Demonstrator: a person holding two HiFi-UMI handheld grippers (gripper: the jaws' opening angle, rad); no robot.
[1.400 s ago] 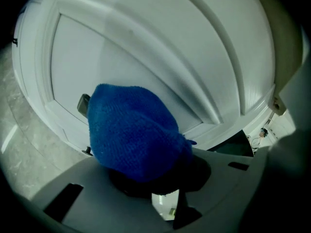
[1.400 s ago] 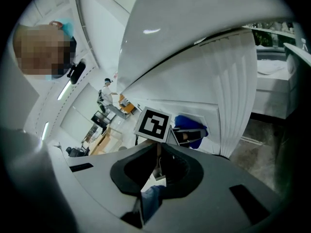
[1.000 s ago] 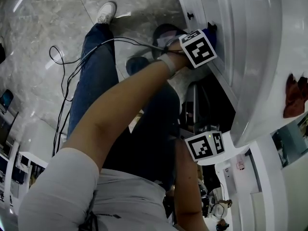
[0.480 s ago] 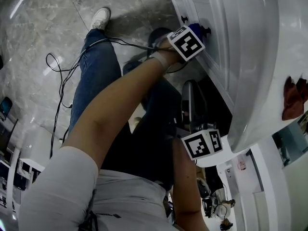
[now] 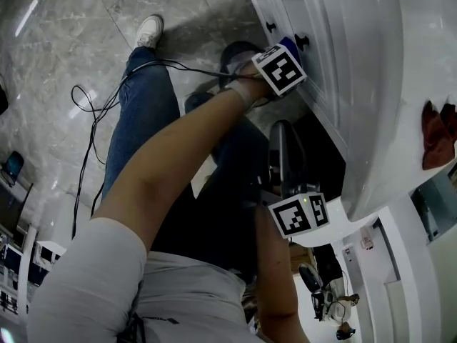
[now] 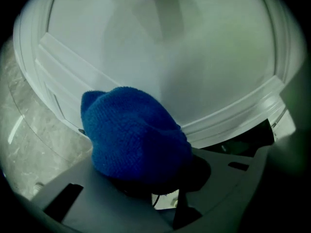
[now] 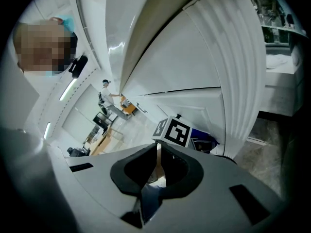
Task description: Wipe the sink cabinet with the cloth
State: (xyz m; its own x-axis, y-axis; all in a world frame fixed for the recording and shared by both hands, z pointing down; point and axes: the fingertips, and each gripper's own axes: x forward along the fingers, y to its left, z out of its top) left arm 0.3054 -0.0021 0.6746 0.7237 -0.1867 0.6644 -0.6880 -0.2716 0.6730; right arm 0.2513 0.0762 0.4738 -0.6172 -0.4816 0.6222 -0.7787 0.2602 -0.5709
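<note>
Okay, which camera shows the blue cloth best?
The left gripper view: the blue cloth sits large and central, gripped in the jaws, before the cabinet door. Head view and right gripper view show only a blue sliver.

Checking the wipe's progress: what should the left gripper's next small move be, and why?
Probably slide the left gripper across the cabinet door with the blue cloth pressed to it: its jaws are shut on the cloth, which sits by the panel's moulded edge, and most of the flat panel lies beyond.
</note>
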